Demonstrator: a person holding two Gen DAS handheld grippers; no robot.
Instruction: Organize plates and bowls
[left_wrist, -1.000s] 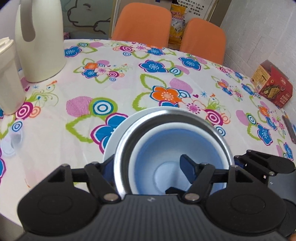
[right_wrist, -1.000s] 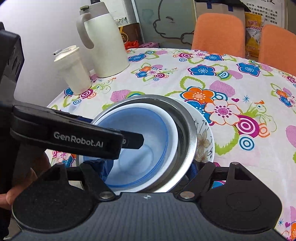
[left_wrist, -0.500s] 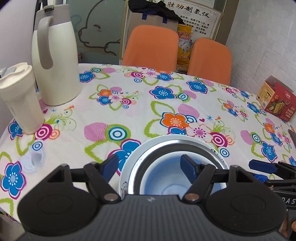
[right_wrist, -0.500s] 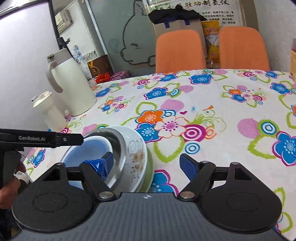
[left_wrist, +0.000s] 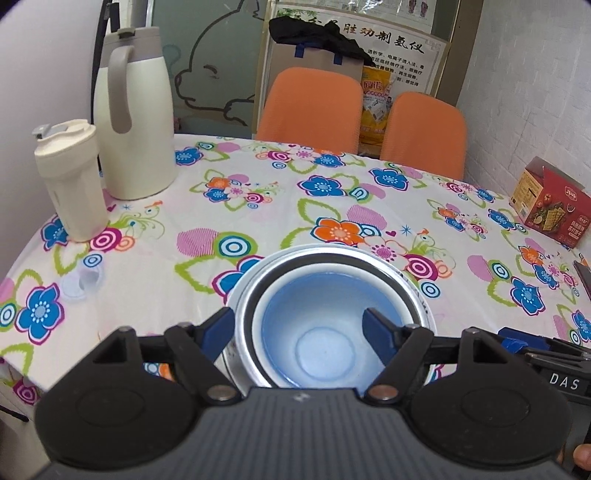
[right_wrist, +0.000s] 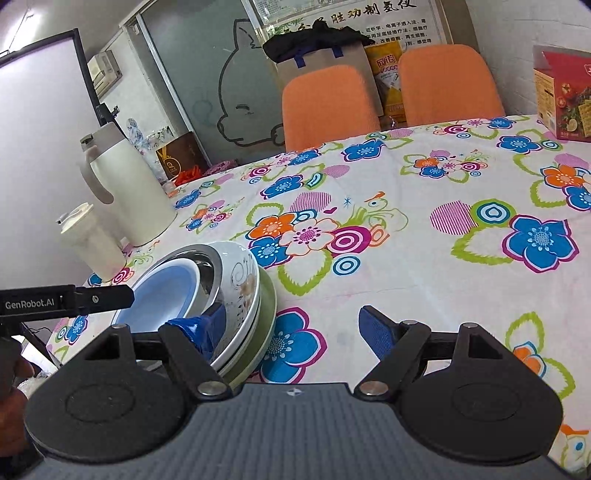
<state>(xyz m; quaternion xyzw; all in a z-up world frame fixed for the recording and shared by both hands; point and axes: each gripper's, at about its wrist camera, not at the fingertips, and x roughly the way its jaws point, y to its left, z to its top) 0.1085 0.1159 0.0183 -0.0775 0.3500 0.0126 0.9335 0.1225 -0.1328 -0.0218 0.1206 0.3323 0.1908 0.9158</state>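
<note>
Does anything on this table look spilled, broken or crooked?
Nothing stands out. The blue bowl sits in the steel bowl, on a patterned bowl and green plate. The jug and tumbler stand upright.

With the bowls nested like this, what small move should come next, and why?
Probably draw both grippers back clear of the stack. The blue bowl sits inside the steel bowl, which sits in the patterned bowl on the green plate. The left gripper and right gripper are open, holding nothing, so stacking looks done.
</note>
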